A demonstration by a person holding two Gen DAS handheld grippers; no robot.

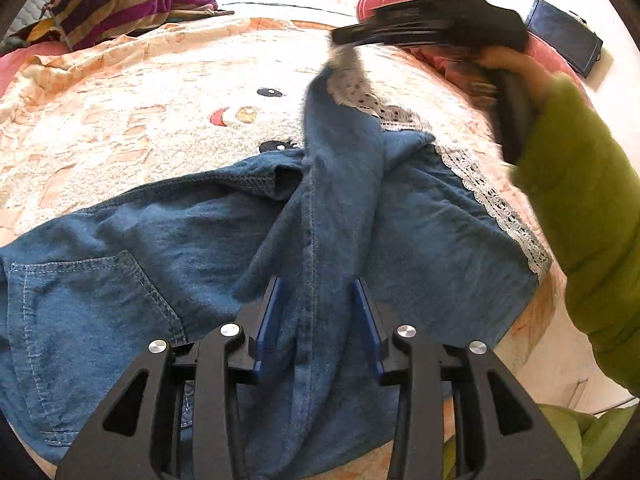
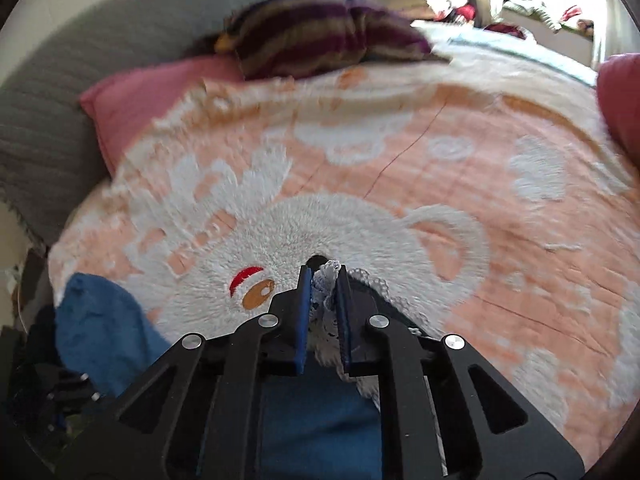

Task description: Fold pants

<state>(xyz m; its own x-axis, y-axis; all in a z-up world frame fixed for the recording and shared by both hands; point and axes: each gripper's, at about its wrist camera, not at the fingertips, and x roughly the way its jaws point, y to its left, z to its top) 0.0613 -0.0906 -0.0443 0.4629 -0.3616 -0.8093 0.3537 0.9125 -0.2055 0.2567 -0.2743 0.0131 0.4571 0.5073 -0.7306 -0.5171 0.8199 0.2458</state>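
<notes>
Blue denim pants [image 1: 160,240] with white lace hems [image 1: 500,208] lie spread on a bed. My left gripper [image 1: 318,284] is shut on a raised ridge of denim near the waist, the cloth filling the gap between its blue pads [image 1: 272,312]. That ridge runs taut up one leg to my right gripper [image 1: 340,38], which holds the leg's end above the bed. In the right wrist view, the right gripper [image 2: 323,270] is shut on the bunched lace hem [image 2: 325,292], with denim [image 2: 320,420] hanging below it.
A peach and white cartoon blanket [image 1: 160,120] covers the bed. A striped purple garment [image 1: 120,0] and a pink pillow [image 2: 140,100] lie at its far side. A green sleeve [image 1: 580,200] fills the right. A dark flat object [image 1: 564,36] lies beyond it.
</notes>
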